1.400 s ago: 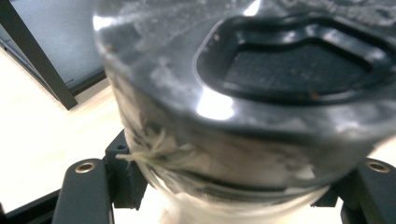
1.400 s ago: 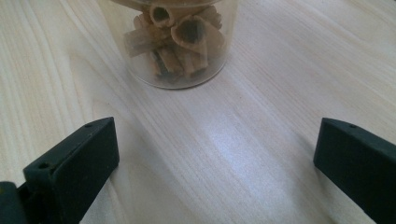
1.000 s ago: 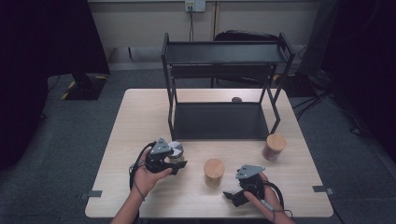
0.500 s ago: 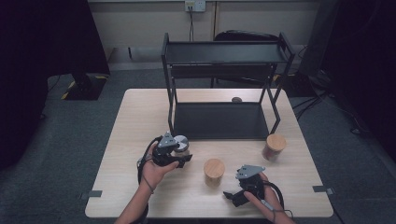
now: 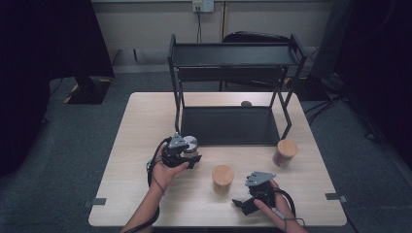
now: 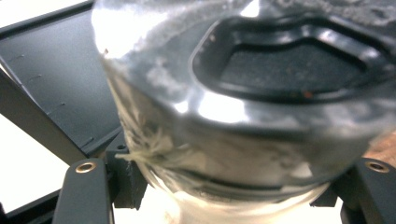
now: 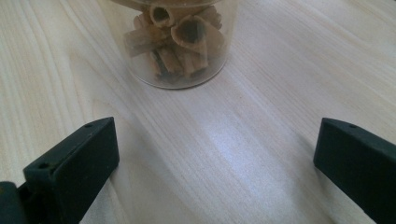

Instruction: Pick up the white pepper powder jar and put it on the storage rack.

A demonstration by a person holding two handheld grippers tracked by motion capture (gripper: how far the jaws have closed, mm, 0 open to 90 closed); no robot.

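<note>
Our left tongs clamp a metal-lidded jar just off the rack's front-left corner, carried closer to it than a second ago. The right tongs gape near the tabletop's front edge. The grip looks low, perhaps; the jar could tip against the rack.

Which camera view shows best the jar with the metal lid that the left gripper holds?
The left gripper view: the metal-lidded jar sits close between the jaws, lid and glass wall visible, though blurred. The high view shows it small, by the left gripper, near the black shelf.
</note>
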